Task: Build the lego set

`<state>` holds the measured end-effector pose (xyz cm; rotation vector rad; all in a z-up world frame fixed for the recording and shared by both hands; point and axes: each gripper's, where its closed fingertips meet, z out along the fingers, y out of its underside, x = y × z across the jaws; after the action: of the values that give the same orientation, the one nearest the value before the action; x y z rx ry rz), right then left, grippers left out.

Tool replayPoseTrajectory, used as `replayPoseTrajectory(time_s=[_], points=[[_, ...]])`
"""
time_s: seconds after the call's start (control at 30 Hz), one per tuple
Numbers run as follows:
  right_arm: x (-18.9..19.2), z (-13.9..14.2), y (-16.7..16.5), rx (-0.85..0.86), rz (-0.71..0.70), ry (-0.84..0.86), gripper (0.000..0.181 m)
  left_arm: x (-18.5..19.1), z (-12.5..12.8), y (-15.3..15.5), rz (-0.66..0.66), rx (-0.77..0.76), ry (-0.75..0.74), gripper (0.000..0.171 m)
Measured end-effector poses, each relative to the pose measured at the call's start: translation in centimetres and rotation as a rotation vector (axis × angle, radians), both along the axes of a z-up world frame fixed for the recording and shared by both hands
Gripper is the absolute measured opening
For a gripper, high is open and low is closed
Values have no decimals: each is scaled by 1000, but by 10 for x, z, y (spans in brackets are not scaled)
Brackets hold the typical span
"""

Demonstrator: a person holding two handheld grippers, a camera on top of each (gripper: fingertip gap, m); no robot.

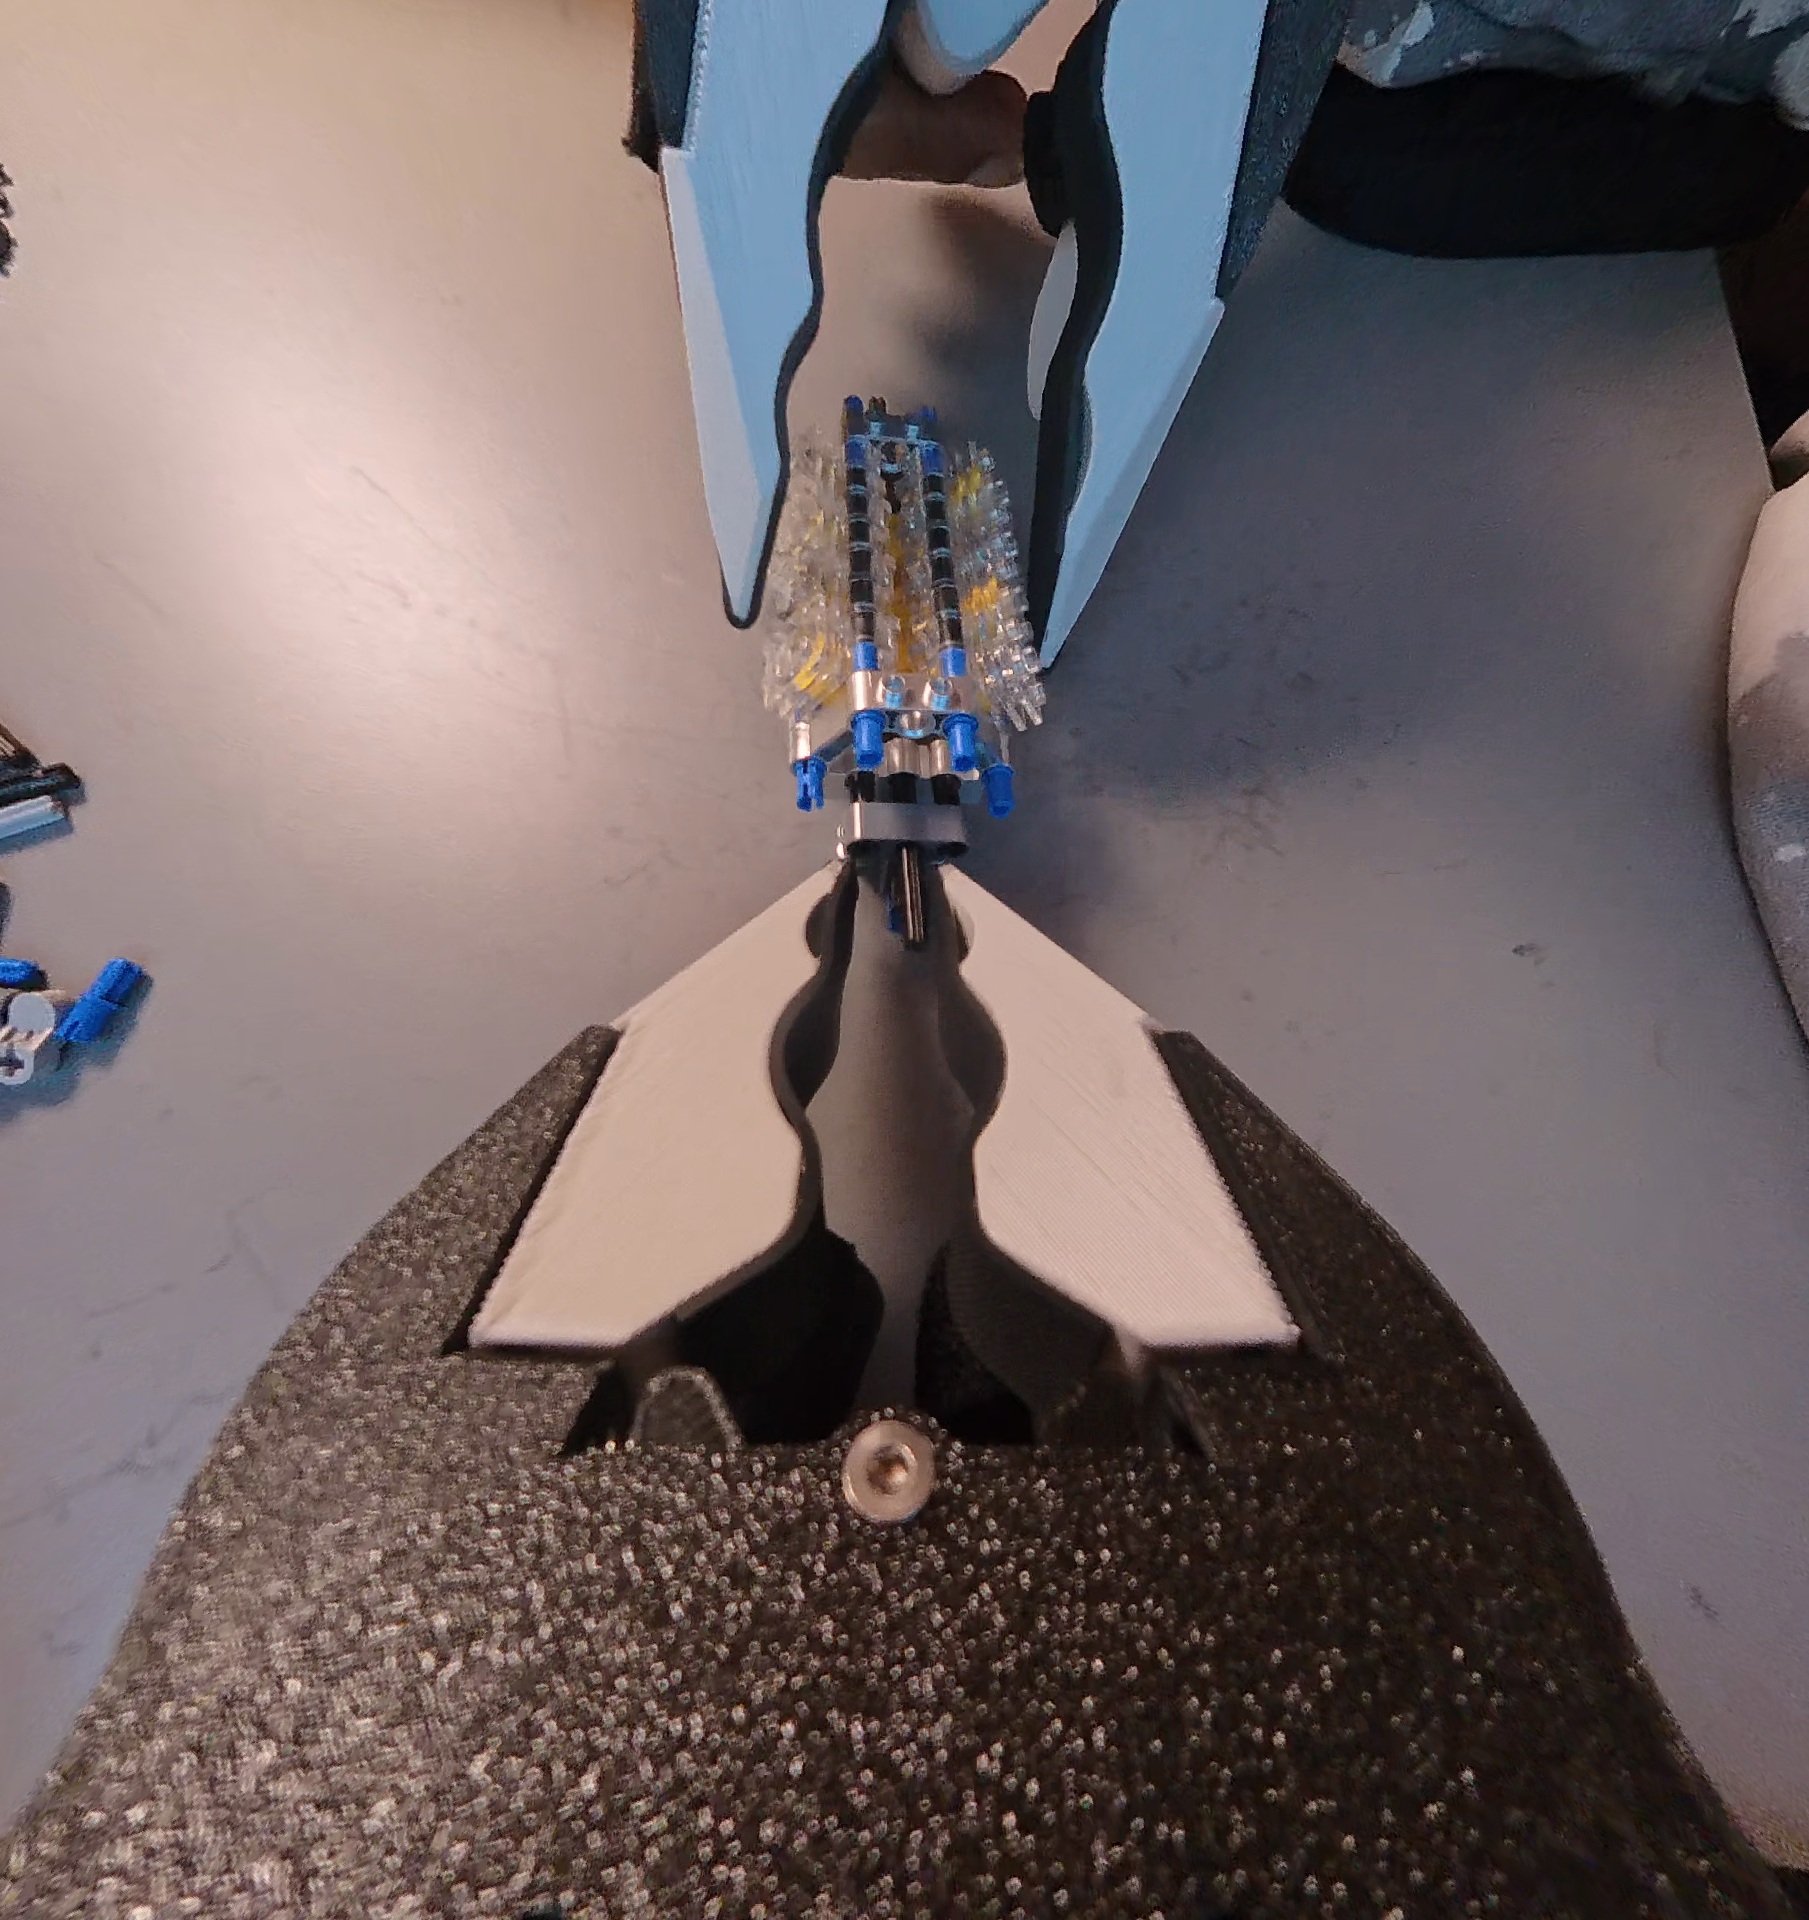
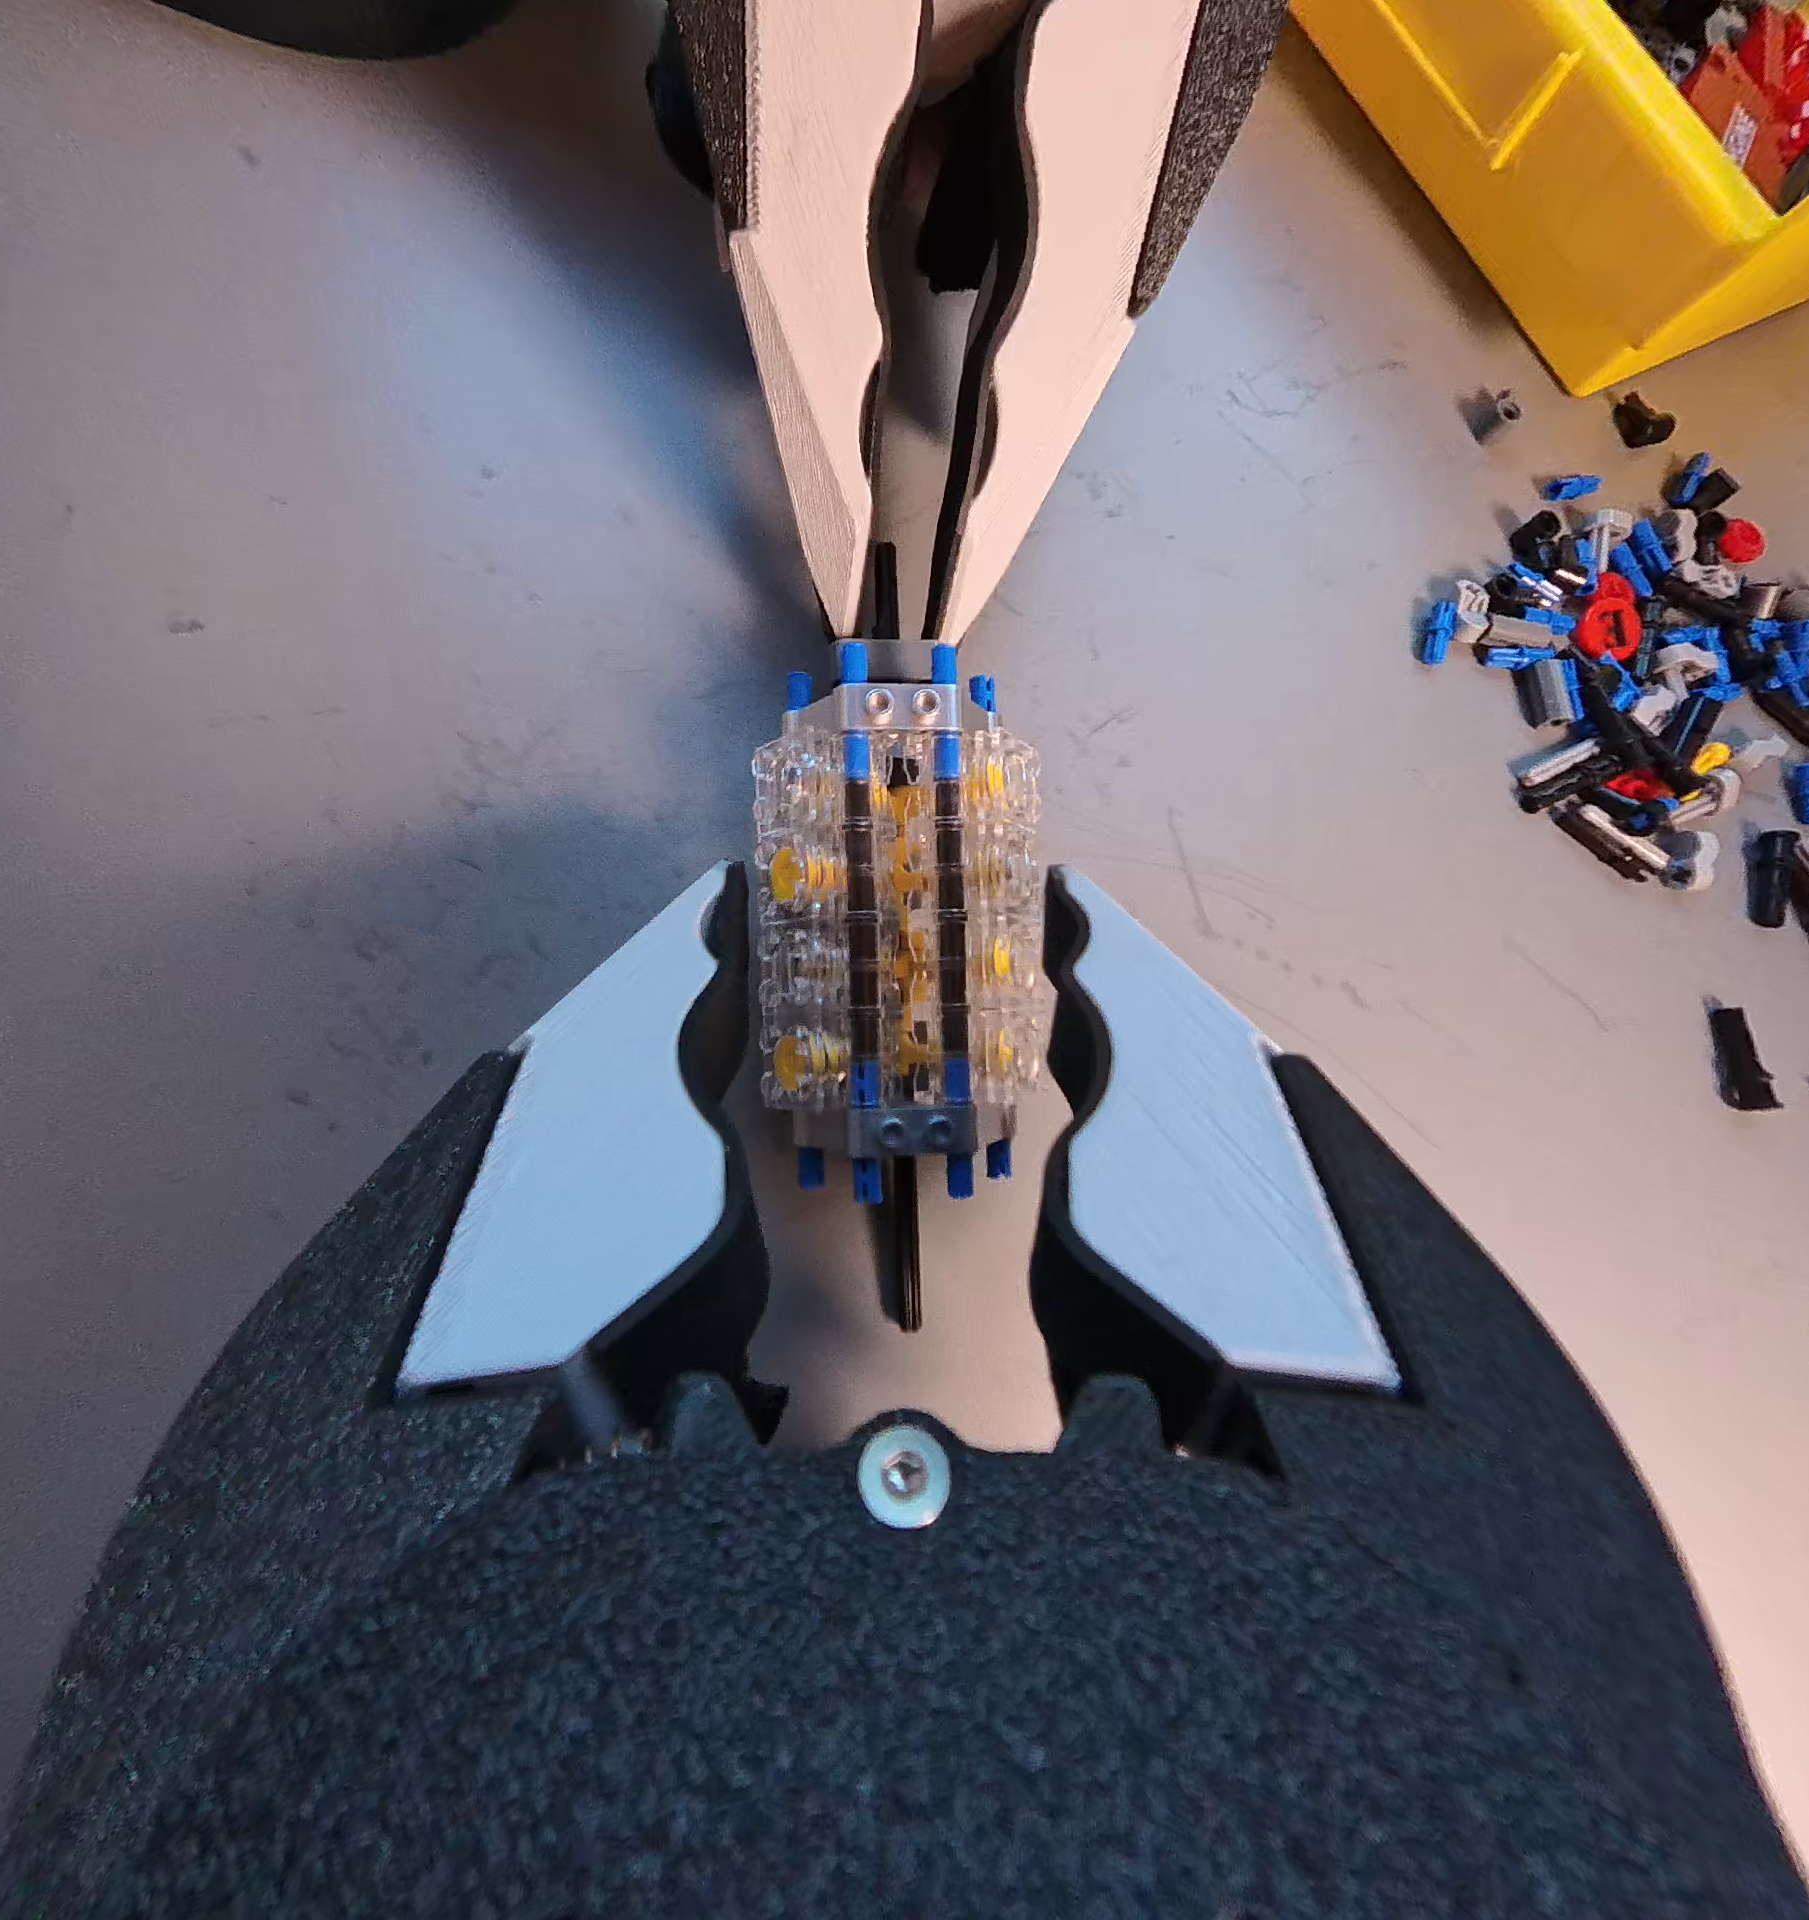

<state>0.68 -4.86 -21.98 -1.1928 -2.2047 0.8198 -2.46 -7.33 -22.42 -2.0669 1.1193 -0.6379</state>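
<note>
A small brick assembly of clear toothed wheels, yellow centres, black rods and blue pins hangs above the grey table. My left gripper is shut on a thin black axle that sticks out of the assembly's near end. My right gripper comes from the far side, its jaws set wide against the assembly's two clear sides. In the right wrist view the assembly sits between the right gripper's fingers. The left gripper pinches the axle at the far end. The axle also pokes out toward the right wrist camera.
A yellow bin with red and black pieces stands at the back right. A pile of loose blue, black, grey and red pieces lies right of the grippers. More loose pieces lie at the left edge. Pale grey cloth lies at the right edge. My right fingertips sit around 5 cm from my left ones.
</note>
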Motion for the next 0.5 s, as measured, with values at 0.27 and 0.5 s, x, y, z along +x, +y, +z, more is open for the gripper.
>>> replayPoseTrajectory(time_s=[0.27, 0.5], points=[[-3, -1, -7, -47, -3, -13, 52, -1, -4, -1, -3, 17, 67, 6], [-4, -1, -9, -59, -6, -6, 52, -4, 3, -4, -5, -2, 20, 7]])
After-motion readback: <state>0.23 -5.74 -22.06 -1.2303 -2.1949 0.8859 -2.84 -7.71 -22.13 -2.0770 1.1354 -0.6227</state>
